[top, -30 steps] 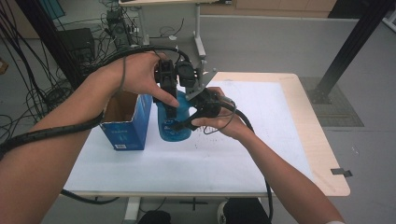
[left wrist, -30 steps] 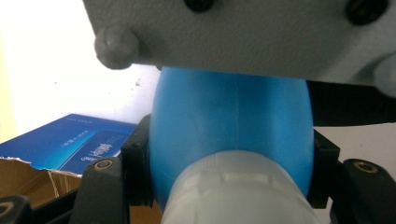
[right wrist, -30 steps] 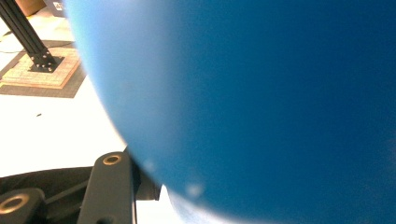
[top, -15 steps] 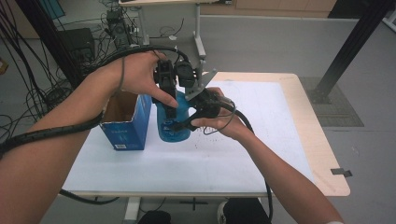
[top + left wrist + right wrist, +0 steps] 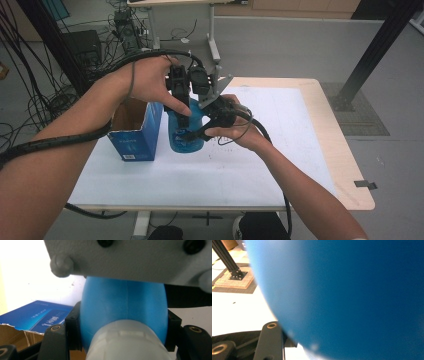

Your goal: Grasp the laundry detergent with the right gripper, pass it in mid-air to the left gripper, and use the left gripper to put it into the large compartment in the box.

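Blue plastic bottle (image 5: 184,131) stands upright on the white bench (image 5: 280,165), just at 3 o'clock of the open blue box (image 5: 134,134), with the left tool (image 5: 125,332) clamped on its shoulder below the white cap (image 5: 125,342) and the right tool (image 5: 212,120) pressed against its body at 3 o'clock, though whether that one is clenched I cannot tell. If the two hands pull or twist against each other, I would expect the smooth, rounded wall to slide out of the jaws. A slip toward 9 o'clock could knock the bottle into the box, tipping it or shoving the box along the bench.
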`<action>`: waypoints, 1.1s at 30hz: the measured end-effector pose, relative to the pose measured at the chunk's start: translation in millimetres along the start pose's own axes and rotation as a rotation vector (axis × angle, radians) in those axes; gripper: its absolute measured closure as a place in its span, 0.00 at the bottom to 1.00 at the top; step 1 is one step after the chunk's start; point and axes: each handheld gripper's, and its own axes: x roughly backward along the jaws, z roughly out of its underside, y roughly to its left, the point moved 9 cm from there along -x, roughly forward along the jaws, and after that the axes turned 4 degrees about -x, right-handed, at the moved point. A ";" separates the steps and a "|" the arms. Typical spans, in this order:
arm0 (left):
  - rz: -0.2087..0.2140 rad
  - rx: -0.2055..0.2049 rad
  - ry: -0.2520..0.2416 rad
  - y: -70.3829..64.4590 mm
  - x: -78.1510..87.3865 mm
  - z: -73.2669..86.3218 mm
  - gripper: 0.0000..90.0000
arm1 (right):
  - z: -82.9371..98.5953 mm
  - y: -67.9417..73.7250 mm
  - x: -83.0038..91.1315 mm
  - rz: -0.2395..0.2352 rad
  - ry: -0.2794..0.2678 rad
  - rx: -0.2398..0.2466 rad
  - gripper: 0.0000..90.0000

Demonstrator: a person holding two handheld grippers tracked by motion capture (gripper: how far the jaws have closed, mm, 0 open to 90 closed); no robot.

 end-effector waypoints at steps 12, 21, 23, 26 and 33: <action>0.017 0.007 0.000 0.6 -1.8 1.0 0.42 | 1.3 -0.1 -0.7 -0.011 0.006 -0.006 0.47; 0.014 0.009 -0.002 0.9 -1.7 2.5 0.42 | 0.8 0.0 -2.1 -0.016 0.001 -0.011 0.47; 0.015 0.010 0.001 0.8 -1.5 2.5 0.42 | 0.7 0.3 -2.1 -0.018 -0.001 -0.013 0.47; 0.018 0.016 -0.007 0.4 -1.4 1.8 0.42 | 0.8 0.4 -1.7 -0.019 -0.002 -0.014 0.47; 0.016 0.010 -0.005 0.4 -1.1 1.4 0.42 | 1.0 0.6 -1.1 -0.019 -0.005 -0.016 0.46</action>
